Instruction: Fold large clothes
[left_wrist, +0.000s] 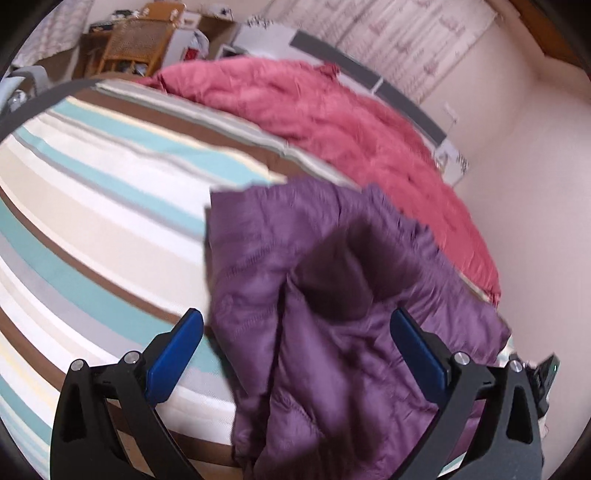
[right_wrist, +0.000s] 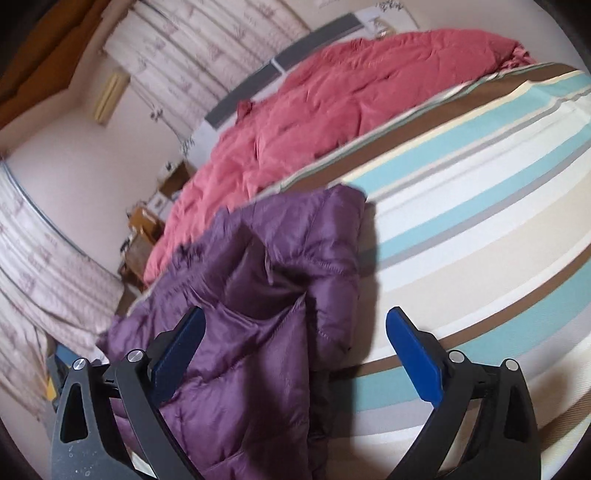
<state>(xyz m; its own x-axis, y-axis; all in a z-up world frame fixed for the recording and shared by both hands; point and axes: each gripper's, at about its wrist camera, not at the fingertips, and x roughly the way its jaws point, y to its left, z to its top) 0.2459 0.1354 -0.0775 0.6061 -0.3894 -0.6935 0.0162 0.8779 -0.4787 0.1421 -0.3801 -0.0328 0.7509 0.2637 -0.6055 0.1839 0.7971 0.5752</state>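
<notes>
A purple quilted jacket (left_wrist: 332, 295) lies bunched at the near edge of the striped bed (left_wrist: 92, 221), part of it hanging over the edge. My left gripper (left_wrist: 295, 325) is open, its blue pads wide apart above the jacket, holding nothing. In the right wrist view the same jacket (right_wrist: 258, 295) lies left of centre on the striped bed (right_wrist: 480, 221). My right gripper (right_wrist: 295, 325) is open too, its left finger over the jacket, its right finger over the bedsheet.
A pink-red duvet (left_wrist: 332, 118) is heaped along the far side of the bed, also in the right wrist view (right_wrist: 314, 110). A wicker chair (left_wrist: 133, 48) and clutter stand beyond. A pale wall (left_wrist: 535, 184) and curtains (right_wrist: 37, 258) border the bed.
</notes>
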